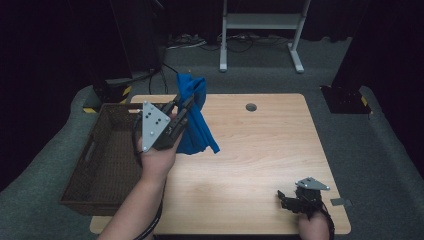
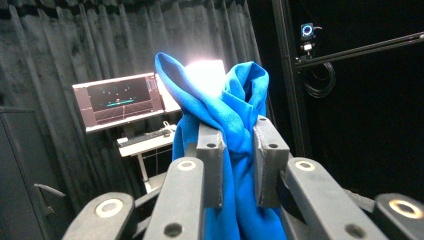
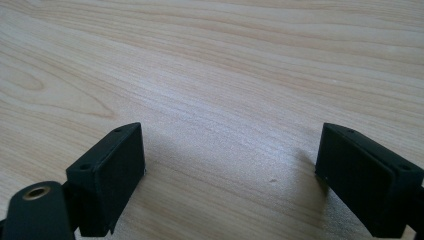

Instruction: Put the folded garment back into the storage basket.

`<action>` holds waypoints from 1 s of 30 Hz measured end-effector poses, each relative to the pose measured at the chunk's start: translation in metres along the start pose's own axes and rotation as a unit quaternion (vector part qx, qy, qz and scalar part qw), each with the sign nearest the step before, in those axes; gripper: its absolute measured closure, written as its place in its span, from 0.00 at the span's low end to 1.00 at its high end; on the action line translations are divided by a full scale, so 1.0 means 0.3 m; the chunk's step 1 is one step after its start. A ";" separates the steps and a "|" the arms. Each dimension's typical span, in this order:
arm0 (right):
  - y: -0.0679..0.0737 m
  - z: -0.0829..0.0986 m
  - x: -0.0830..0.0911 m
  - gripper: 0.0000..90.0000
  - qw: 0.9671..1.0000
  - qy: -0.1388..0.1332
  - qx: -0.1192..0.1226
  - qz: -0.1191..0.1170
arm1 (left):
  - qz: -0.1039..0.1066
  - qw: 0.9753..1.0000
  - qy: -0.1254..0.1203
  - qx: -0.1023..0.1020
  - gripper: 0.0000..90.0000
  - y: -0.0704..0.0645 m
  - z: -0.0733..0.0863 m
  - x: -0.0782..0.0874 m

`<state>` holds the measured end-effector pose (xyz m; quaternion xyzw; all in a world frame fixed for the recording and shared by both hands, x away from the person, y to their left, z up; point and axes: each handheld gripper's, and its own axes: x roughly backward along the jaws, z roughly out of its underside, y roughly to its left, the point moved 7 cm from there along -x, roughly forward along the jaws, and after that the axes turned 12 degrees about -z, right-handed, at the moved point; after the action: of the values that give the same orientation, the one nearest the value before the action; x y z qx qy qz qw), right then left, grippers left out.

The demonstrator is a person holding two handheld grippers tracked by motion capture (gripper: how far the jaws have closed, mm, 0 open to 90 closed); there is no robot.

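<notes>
Blue cloth lifted clear of the tabletop, beside the basket

The tabletop [image 1: 250, 160] lies under both grippers; the woven basket [image 1: 107, 160] sits just left of the left gripper [image 1: 181, 107]. That gripper's jaws are clamped on the blue cloth [image 1: 196, 117], which bunches above them and hangs limp below. It looks light, soft and floppy, so a pinch on a gathered fold seems the surest hold. Its lower end is cut off in the left gripper view. The right gripper [image 3: 230, 175] rests low over bare wood, jaws wide, holding nothing.
</notes>
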<state>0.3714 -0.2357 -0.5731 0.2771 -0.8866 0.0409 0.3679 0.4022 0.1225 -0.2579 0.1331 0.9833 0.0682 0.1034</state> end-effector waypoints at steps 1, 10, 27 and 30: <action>-0.001 0.000 0.000 0.14 1.000 0.000 -0.001 0.001 | 0.000 1.000 0.000 -0.001 0.86 0.006 0.000 0.001; -0.002 0.000 0.001 0.14 1.000 0.000 -0.003 0.003 | 0.003 1.000 -0.004 0.011 0.86 0.061 -0.001 0.017; -0.002 0.000 0.001 0.14 1.000 -0.001 -0.003 0.003 | -0.027 1.000 0.002 0.002 0.86 0.173 0.003 0.073; -0.002 0.000 0.001 0.14 1.000 -0.001 -0.003 0.003 | -0.031 0.999 0.003 0.005 0.86 0.202 0.007 0.085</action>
<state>0.3715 -0.2363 -0.5731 0.2736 -0.8877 0.0387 0.3682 0.3936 0.1875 -0.2549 0.1026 0.9876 0.0600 0.1021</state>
